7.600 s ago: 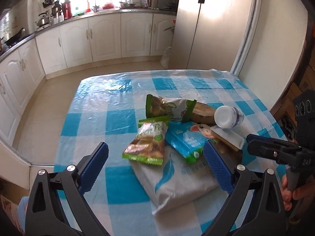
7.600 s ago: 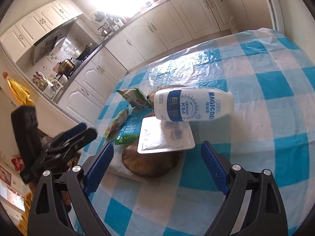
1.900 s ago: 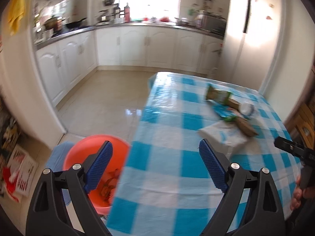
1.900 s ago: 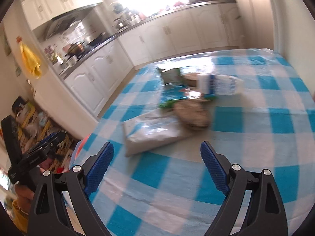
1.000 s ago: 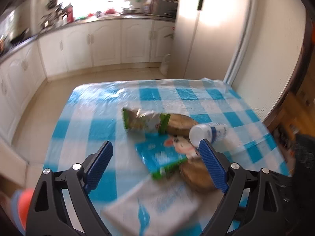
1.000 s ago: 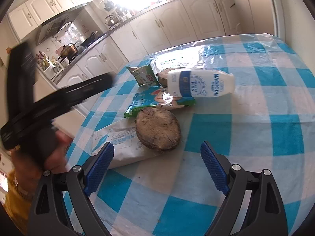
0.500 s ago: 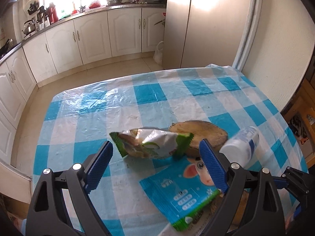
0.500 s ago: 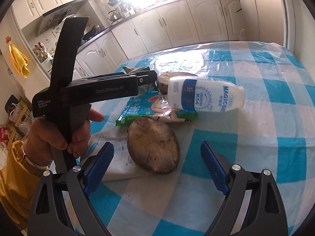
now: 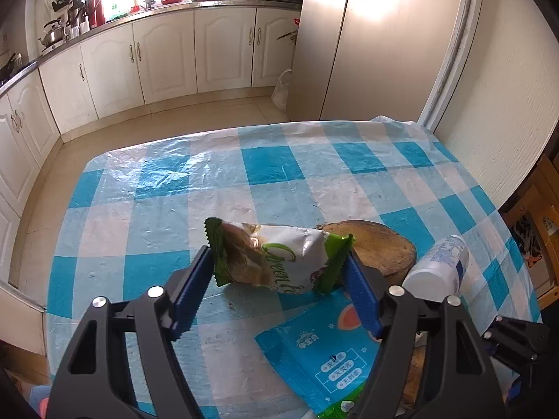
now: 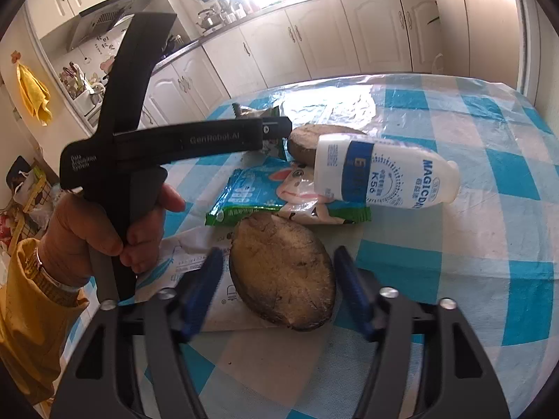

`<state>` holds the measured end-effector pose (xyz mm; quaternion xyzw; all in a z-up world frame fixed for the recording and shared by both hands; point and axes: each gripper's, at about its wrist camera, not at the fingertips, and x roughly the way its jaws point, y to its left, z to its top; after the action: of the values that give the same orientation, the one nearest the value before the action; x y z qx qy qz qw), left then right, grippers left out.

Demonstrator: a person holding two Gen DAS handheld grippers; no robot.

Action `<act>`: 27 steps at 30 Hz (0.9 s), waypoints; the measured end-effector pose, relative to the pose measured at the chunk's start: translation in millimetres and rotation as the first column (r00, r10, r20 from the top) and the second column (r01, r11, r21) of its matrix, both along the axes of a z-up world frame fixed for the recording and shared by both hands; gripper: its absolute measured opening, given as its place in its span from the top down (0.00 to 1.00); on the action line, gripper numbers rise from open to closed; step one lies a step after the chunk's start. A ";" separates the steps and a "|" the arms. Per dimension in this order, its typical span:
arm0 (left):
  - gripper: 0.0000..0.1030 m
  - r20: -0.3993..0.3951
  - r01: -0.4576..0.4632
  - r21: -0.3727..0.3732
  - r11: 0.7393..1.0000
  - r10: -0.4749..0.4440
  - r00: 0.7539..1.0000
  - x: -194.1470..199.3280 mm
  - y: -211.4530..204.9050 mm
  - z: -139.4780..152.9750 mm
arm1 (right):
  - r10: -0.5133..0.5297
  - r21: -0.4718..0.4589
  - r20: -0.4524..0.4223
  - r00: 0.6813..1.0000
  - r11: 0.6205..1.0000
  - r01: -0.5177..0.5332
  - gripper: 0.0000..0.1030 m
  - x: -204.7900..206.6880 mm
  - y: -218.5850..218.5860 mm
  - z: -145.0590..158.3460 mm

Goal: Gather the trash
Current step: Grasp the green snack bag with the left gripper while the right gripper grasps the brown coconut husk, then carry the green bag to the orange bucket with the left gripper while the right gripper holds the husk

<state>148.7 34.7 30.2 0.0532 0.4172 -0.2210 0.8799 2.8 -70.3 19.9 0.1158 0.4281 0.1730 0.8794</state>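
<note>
Blue-checked table (image 9: 272, 167), left tool (image 9: 279, 279) closing around green snack wrapper (image 9: 279, 258), right tool (image 10: 276, 286) closing around brown husk (image 10: 283, 272).

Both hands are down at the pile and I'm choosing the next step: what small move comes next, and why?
Probably finish both closures before lifting. The left gripper is closing around the green snack wrapper, its pads at both crimped ends; the right gripper is closing around the brown husk piece.
</note>
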 end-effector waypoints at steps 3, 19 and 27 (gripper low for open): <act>0.33 -0.001 0.000 0.004 1.000 0.000 1.000 0.2 -1.0 -0.3 | -0.004 0.009 -0.002 1.000 1.000 0.004 0.41 1.1 -0.8 -0.8; 0.53 -0.023 -0.098 -0.032 0.995 0.097 0.995 -0.4 22.8 4.6 | -0.005 0.052 -0.002 1.000 0.999 0.005 0.42 2.1 -6.9 -1.3; 0.53 0.012 -0.126 -0.074 0.989 0.127 0.992 -23.9 44.2 23.1 | 0.002 0.043 0.021 1.000 0.999 -0.003 0.42 -4.7 -5.5 1.9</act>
<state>124.8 79.0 53.3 -0.0040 0.4042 -0.1794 0.8969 -1.9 -75.8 21.7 0.1322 0.4150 0.1846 0.8810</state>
